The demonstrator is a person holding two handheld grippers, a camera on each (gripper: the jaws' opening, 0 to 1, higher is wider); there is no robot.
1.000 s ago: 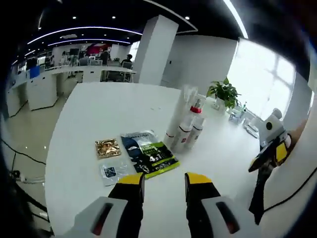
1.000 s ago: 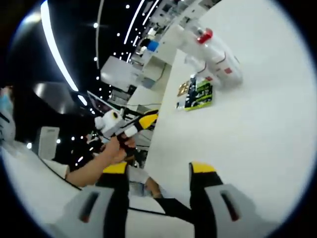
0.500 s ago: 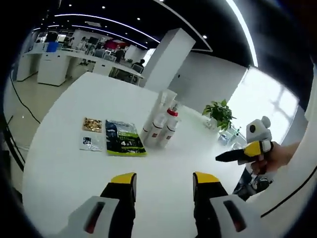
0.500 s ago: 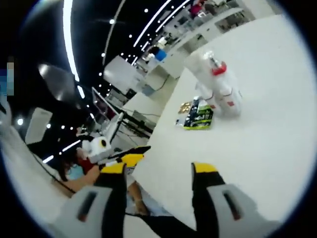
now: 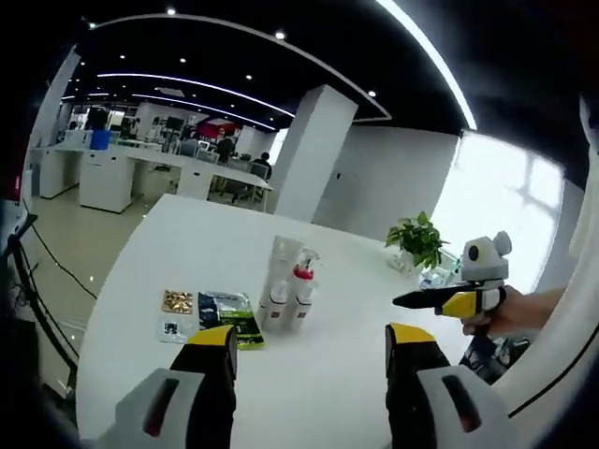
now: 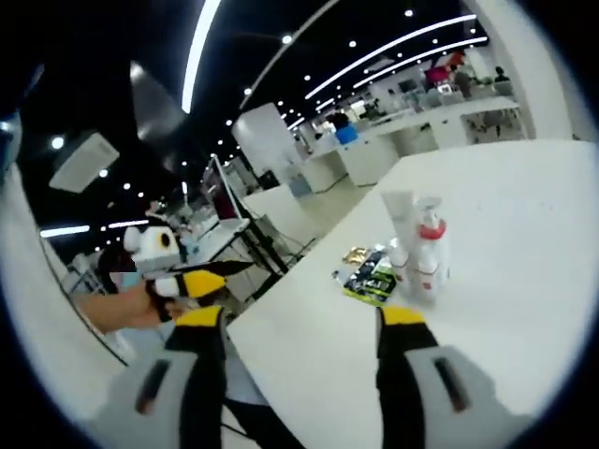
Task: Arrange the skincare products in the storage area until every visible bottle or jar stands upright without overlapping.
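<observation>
Three skincare containers stand upright and close together on the white table (image 5: 211,238): a tall clear tube (image 5: 282,264), a spray bottle with a red collar (image 5: 301,290) and a small white bottle (image 5: 273,305). From the other side I see the tube (image 6: 397,217) and the spray bottle (image 6: 430,254) again. My left gripper (image 5: 314,341) is open and empty, well short of them. My right gripper (image 6: 299,323) is also open and empty, far from the cluster. Each gripper appears in the other's view, held by a hand: the right gripper (image 5: 447,299) and the left gripper (image 6: 195,281).
Flat sachets lie beside the bottles: a green-black packet (image 5: 234,316), a gold one (image 5: 175,301) and a small blue-white one (image 5: 172,328). The green packet (image 6: 371,281) faces the table's edge. A potted plant (image 5: 418,241) stands at the far side. Office desks fill the background.
Both cameras have pulled back and levelled, so the bottles look smaller and farther. Nothing on the table has moved. Both grippers stay open and empty.
</observation>
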